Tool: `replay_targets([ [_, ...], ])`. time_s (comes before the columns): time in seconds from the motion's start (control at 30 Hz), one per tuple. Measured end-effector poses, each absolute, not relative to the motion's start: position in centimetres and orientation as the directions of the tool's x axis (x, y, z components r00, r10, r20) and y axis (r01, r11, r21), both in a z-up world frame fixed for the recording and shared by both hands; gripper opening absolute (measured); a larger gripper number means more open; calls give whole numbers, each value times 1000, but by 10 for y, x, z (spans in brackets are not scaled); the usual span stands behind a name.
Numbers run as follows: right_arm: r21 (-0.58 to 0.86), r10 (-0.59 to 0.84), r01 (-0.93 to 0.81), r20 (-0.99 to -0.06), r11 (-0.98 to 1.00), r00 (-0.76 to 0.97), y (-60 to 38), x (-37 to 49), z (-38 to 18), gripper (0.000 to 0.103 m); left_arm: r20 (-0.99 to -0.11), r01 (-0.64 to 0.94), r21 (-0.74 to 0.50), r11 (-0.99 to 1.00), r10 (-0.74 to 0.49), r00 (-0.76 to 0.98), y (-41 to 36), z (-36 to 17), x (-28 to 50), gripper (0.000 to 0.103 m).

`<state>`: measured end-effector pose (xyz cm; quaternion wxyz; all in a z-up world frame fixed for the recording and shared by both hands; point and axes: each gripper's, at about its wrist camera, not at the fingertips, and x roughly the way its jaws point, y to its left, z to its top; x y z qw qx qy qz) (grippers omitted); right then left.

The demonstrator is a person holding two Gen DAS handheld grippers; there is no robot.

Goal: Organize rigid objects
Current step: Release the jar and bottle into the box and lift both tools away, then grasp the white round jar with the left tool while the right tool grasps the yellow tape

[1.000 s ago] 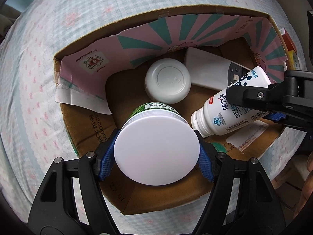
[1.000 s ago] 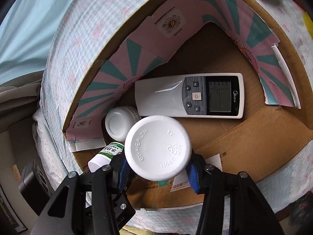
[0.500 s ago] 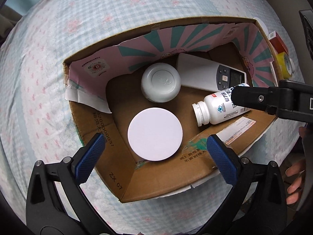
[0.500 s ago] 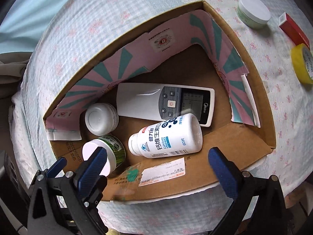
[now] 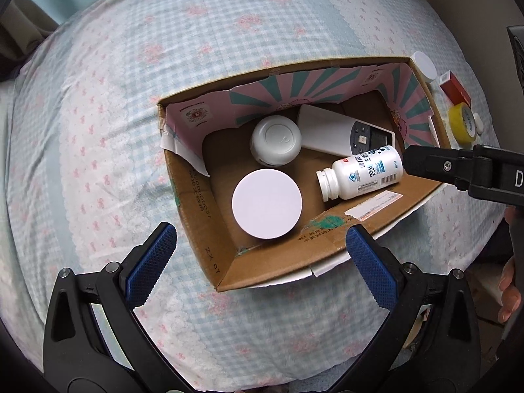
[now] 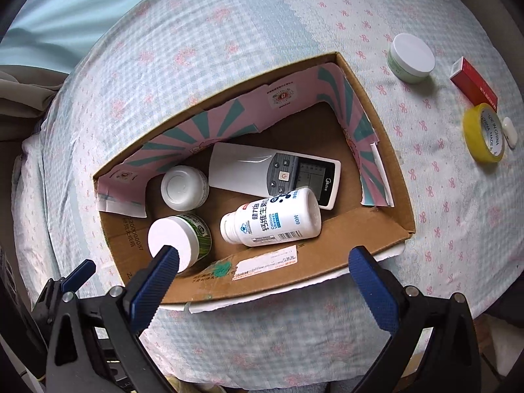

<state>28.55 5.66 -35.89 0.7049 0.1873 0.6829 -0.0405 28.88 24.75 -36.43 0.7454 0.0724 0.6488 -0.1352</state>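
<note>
Both tools, left (image 5: 260, 240) and right (image 6: 263, 263), now gape empty above the brown cardboard box (image 6: 370, 239); the green-labelled white-lidded jar (image 5: 267, 208) and white calcium bottle (image 6: 271, 221), clamped a second ago, lie inside, lower centre; more items wait outside.

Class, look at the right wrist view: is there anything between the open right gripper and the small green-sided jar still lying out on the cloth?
Nothing visible blocks it from above. The right gripper is open, above the cardboard box's near wall. The green-sided jar sits alone on the cloth beyond the box's far right corner. The red box lies beside it, apart.
</note>
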Motion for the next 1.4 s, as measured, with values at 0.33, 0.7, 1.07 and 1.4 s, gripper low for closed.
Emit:
replay_targets([
  [0.33, 159, 141, 189, -984, 969, 107, 54, 248, -285, 103, -969, 192, -94, 977, -134, 207, 267, -293, 255, 103],
  [0.7, 38, 0, 163, -974, 986, 226, -24, 201, -213, 103, -943, 268, -96, 959, -174, 282, 196, -249, 234, 103],
  [1.07, 46, -60, 304, -941, 952, 332, -159, 177, -215, 103, -916, 366, -87, 927, -219, 337, 60, -233, 254, 103],
  [1.4, 88, -88, 387, -906, 918, 415, -241, 172, -277, 103, -917, 424, -55, 904, -214, 336, -75, -300, 316, 103],
])
